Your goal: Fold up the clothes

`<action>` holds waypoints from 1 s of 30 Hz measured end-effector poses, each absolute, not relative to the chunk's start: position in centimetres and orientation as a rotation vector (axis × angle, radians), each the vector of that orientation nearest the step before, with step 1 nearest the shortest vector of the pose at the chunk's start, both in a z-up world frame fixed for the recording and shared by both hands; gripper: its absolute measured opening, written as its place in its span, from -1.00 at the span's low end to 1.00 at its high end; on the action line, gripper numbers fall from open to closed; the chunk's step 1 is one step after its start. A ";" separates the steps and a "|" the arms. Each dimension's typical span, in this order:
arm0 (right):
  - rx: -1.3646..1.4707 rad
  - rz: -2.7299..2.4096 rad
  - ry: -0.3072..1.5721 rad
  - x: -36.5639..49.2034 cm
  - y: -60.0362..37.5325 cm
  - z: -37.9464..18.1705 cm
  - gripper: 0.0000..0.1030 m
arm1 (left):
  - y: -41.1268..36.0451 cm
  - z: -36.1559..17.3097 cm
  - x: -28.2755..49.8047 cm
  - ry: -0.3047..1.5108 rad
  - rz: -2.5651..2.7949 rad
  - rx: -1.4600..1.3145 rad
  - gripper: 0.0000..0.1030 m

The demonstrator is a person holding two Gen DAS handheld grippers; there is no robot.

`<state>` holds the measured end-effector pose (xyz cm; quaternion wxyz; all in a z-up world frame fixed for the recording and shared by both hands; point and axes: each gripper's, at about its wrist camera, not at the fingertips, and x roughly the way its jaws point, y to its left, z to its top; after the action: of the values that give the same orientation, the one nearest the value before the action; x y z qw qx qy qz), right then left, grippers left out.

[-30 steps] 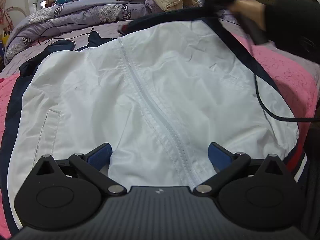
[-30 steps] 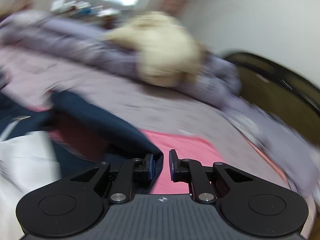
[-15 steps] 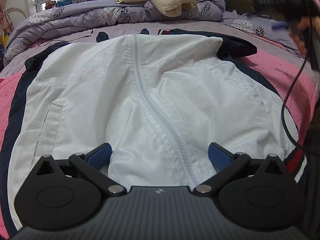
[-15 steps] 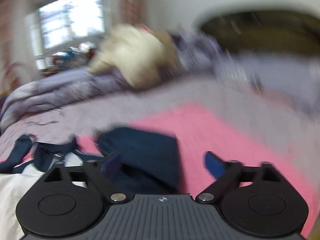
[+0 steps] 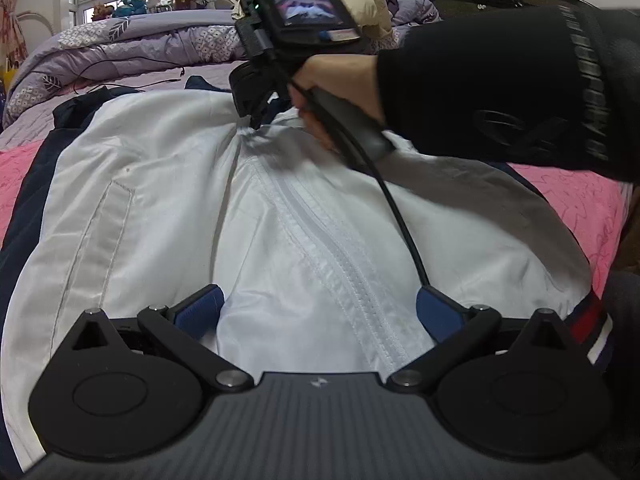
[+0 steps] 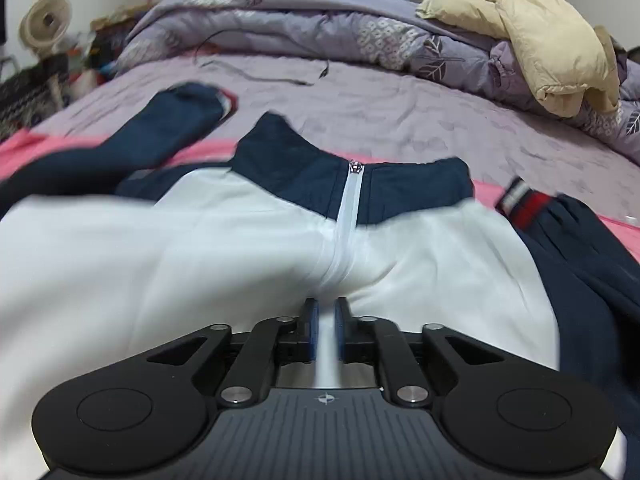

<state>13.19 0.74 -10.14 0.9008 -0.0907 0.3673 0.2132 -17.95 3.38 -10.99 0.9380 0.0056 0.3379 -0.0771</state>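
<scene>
A white jacket with navy sleeves and collar lies face up on the bed, zipped shut. My left gripper is open at its hem, the blue pads wide apart on either side of the zip. A person's hand in a black sleeve holds my right gripper at the upper chest. In the right wrist view the right gripper is shut on a pinched ridge of the jacket at the zip, just below the navy collar.
A pink blanket lies under the jacket on the purple bedspread. A rolled purple quilt and a cream padded coat sit at the back. A thin black cable lies on the bedspread. A navy sleeve lies at the far left.
The right gripper let go of the navy sleeve, opened, swung left across the bed to the jacket's upper middle and shut on the fabric at the zip. The left gripper stayed open at the hem.
</scene>
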 end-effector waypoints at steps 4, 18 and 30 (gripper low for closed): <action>-0.104 0.393 0.732 18.9 1.1 -11.1 -0.85 | 3.7 -11.2 -18.1 0.669 -0.173 -0.011 0.99; -0.076 0.526 0.759 18.4 -1.4 -8.7 0.19 | 3.5 -11.5 -18.1 0.660 -0.185 0.000 0.99; -0.439 0.067 0.672 26.1 -9.1 -8.9 0.67 | 2.9 -11.4 -17.7 0.687 -0.167 0.012 1.00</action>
<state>26.09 -9.06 -8.89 0.9200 -0.2135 0.3269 0.0326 -17.75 2.93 -11.42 0.9382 0.0058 0.3362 -0.0819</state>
